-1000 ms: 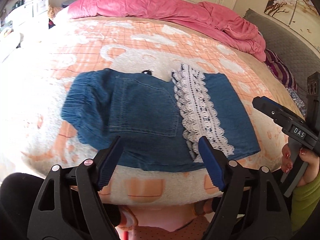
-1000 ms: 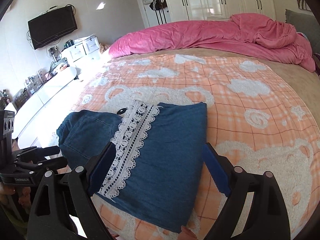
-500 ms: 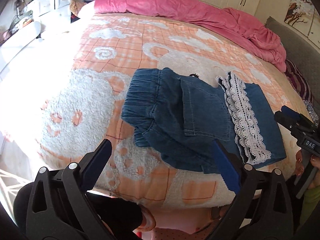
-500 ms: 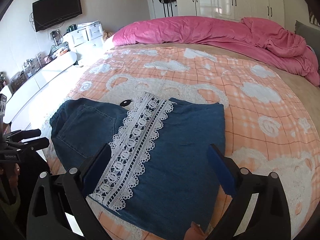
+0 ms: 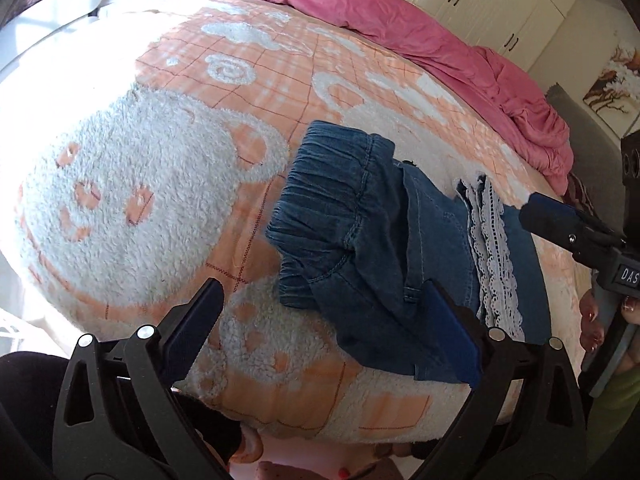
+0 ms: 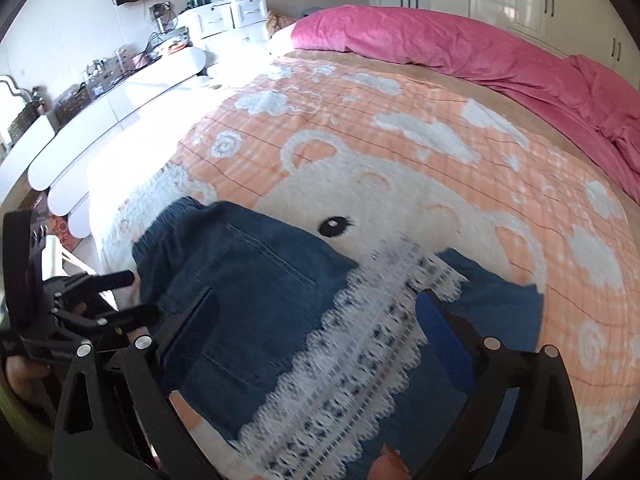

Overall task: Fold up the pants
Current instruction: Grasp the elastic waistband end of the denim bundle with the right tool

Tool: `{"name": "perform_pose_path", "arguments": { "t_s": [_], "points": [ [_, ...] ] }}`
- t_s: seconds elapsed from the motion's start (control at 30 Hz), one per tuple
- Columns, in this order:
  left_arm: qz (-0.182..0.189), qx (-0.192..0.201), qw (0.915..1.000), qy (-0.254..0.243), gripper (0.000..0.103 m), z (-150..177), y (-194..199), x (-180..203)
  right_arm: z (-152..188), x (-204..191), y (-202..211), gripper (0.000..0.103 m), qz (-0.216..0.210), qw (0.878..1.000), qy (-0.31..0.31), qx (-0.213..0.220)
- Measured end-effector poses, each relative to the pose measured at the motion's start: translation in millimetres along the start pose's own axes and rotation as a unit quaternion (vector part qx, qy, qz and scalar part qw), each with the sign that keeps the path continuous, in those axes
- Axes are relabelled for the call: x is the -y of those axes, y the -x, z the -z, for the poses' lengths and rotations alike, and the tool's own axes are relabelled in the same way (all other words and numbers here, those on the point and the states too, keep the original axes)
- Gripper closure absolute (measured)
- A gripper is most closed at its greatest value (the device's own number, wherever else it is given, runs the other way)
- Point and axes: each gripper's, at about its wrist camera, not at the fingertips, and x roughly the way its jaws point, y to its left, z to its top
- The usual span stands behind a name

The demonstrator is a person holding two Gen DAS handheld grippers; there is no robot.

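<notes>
Folded pants [image 5: 372, 248] are laid on the blanket [image 5: 152, 184] near the bed's front edge. A duvet [image 6: 460, 48] is piled behind; cabinets [image 6: 224, 20] are seen left.

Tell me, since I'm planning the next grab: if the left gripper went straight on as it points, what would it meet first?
Probably the pants: their near hem edge lies just ahead of the open left gripper, toward its right finger. Under the gripper's centre there is still bare blanket, so depth leaves this uncertain.
</notes>
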Motion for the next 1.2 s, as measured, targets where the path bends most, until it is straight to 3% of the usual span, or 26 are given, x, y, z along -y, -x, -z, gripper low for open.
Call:
{"name": "perform_pose_path", "arguments": {
  "t_s": [0.1, 0.3, 0.43, 0.5, 0.53, 0.57, 0.6, 0.67, 0.77, 0.87, 1.2],
  "points": [
    [0.004, 0.007, 0.9998, 0.016, 0.011, -0.8, -0.2, -4.8, -20.8, -17.4, -21.2, 0.005, -0.032, 0.999, 0.011, -0.019],
    [0.019, -0.009, 0.9991, 0.038, 0.028, 0.9, -9.6, -10.1, -50.0, -52.0, -71.0, 0.005, -0.083, 0.993, 0.039, -0.068],
    [0.039, -0.012, 0.9983, 0.041, 0.052, 0.6, -12.7, -8.4, -55.6, -62.9, -108.7, 0.005, -0.098, 0.987, 0.047, -0.116],
    [0.029, -0.015, 0.9990, 0.030, 0.055, 0.9, -15.5, -4.9, -52.8, -62.9, -125.2, 0.006, -0.095, 0.985, 0.046, -0.140],
    [0.031, -0.018, 0.9990, 0.026, 0.058, 1.2, -17.2, -2.8, -49.8, -62.9, -133.1, 0.008, -0.097, 0.983, 0.043, -0.151],
    [0.032, -0.021, 0.9989, 0.029, 0.058, 0.3, -19.3, -2.9, -47.0, -63.4, -137.7, 0.023, -0.097, 0.982, 0.046, -0.154],
    [0.035, -0.021, 0.9985, 0.037, 0.058, 0.0, -20.5, -4.4, -44.5, -65.4, -138.8, 0.027, -0.095, 0.983, 0.057, -0.147],
    [0.042, -0.021, 0.9977, 0.048, 0.058, -1.5, -20.6, -6.7, -42.4, -65.2, -131.2, 0.063, -0.133, 0.981, 0.050, -0.134],
    [0.045, -0.014, 0.9977, 0.049, 0.058, -1.2, -18.0, -5.4, -43.3, -61.1, -108.5, 0.070, -0.142, 0.983, 0.046, -0.106],
    [0.055, -0.005, 0.9968, 0.058, 0.057, -1.5, -15.4, -4.8, -43.0, -43.9, -82.1, 0.072, -0.177, 0.981, 0.018, -0.074],
    [0.173, 0.031, 0.9844, 0.007, 0.057, -0.9, -0.2, 45.8, -25.2, 26.1, 4.1, 0.072, -0.199, 0.979, -0.032, 0.024]
  ]
}}
